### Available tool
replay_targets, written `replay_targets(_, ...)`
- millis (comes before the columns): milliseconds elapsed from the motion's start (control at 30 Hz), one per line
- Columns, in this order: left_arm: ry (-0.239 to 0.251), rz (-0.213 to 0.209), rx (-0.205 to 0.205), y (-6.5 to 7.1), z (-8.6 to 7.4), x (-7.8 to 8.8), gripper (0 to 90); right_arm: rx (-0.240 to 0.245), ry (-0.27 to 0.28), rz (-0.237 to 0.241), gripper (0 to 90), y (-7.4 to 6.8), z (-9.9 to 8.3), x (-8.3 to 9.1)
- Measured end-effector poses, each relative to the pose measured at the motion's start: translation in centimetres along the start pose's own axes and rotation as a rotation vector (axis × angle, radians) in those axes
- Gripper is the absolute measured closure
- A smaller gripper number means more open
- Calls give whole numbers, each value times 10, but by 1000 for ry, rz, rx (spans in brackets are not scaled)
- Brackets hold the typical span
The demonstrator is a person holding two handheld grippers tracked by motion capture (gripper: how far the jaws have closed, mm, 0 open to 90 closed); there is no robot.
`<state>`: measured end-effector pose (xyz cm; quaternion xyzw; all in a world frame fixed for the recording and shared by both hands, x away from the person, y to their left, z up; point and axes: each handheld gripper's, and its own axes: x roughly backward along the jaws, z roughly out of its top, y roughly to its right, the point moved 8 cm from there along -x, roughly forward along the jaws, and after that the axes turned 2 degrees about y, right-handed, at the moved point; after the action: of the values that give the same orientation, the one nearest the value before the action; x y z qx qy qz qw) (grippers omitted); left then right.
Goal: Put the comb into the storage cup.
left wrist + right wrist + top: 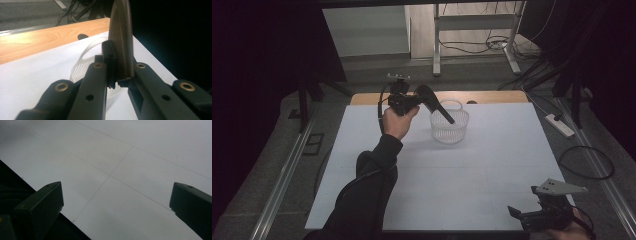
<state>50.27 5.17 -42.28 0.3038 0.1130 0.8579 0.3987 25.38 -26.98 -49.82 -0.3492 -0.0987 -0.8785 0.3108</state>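
On the white table, my left gripper pinched a dark brush over the far basket, not yet dropped in, while my right gripper idled spread, near right.

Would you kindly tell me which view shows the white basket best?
The high view: the whole white basket stands on the table there. The left gripper view catches part of its rim and mesh behind the fingers. The right gripper view looks at bare table.
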Motion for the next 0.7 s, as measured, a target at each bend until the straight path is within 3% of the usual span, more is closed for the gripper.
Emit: replay_targets(700,-12,2,24,-1,-12,-29,872,6,0,-3,5,0,0,0)
